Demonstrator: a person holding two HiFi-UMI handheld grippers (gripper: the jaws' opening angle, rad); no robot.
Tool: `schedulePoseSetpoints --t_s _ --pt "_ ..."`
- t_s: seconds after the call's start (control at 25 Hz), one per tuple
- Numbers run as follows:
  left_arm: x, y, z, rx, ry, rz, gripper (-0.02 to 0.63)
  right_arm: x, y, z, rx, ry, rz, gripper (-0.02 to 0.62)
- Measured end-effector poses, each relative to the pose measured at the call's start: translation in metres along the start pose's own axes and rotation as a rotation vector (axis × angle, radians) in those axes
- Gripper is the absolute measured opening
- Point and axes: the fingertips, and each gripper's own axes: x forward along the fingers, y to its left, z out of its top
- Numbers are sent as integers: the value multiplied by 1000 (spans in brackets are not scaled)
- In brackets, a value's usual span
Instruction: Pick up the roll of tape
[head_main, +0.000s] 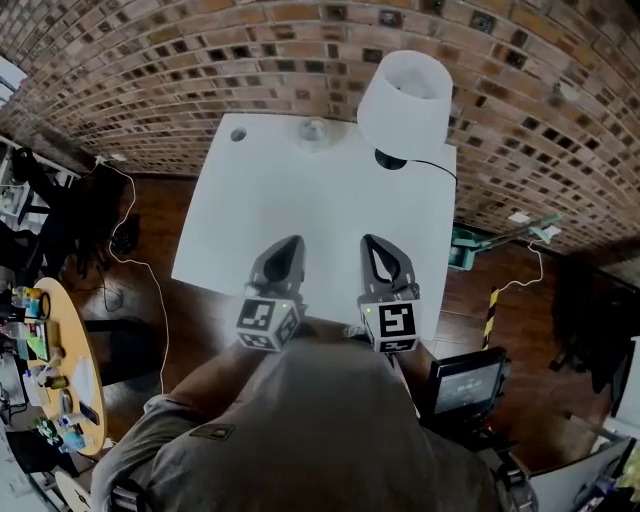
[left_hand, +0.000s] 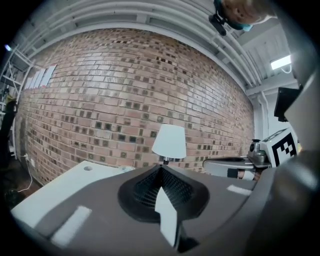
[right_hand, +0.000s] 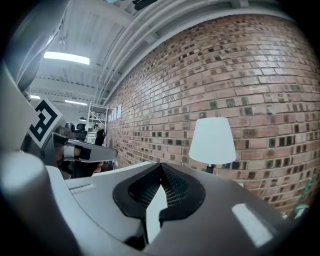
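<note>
- The left gripper is hovering over the near part of the table. Its two smooth grey plastic jaws are pressing together at the tips around a teardrop-shaped gap, and they are gripping nothing.
- In the left gripper view, its black ribbed pads are narrowing to a closed point.
- The right gripper is hovering just beside it, pointing the same way. Its jaws are likewise meeting at the tips and are carrying nothing.
- The roll of tape is sitting near the far edge of the table, well apart from both grippers. It is showing as a small, rounded, glossy, translucent shape, too small for its ring form to be made out.
- The table is showing a flat, matte white, rectangular top.
- A lamp with a smooth white tapered shade is standing on a dark round base at the far right corner, to the right of the tape.
- A rough wall of red-brown bricks is rising behind the table.
</note>
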Motion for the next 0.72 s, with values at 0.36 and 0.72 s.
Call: schedulePoseSetpoints --t_s 0.36,0.72 --pt "36 47 6 -27 -5 3 2 53 -4 1 -9 29 -16 14" --pt "81 115 11 -64 34 -87 2 121 4 1 -42 97 -96 14"
